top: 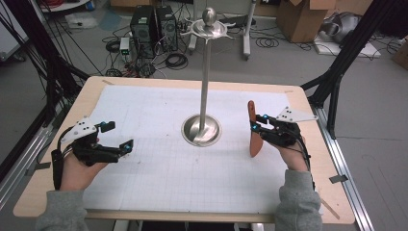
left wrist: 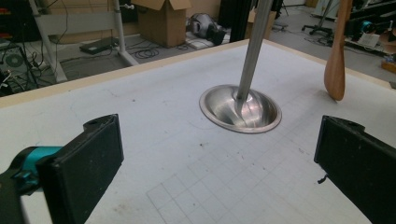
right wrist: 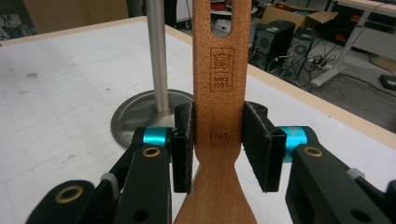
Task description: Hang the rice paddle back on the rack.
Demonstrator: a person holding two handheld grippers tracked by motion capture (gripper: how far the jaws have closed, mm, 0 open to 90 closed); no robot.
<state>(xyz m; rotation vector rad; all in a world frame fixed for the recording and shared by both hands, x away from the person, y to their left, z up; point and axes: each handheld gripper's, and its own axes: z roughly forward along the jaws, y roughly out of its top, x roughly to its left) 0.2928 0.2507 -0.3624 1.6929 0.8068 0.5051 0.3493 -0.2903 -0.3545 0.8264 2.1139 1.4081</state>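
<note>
Right gripper view shows the right gripper (right wrist: 217, 147) closed on a wooden spatula (right wrist: 218, 93), jaws clamping its flat handle below the hang hole. The spatula stands upright, blade down near the bench (top: 57, 144), right of the steel stand (top: 202, 127). It looks light, stiff and smooth, so that flat neck suits gripping. The left gripper (top: 118, 137) hovers wide open, empty.

Black computer towers (top: 155, 28), cables on floor beyond table; cardboard boxes (top: 304, 17) at far right.
</note>
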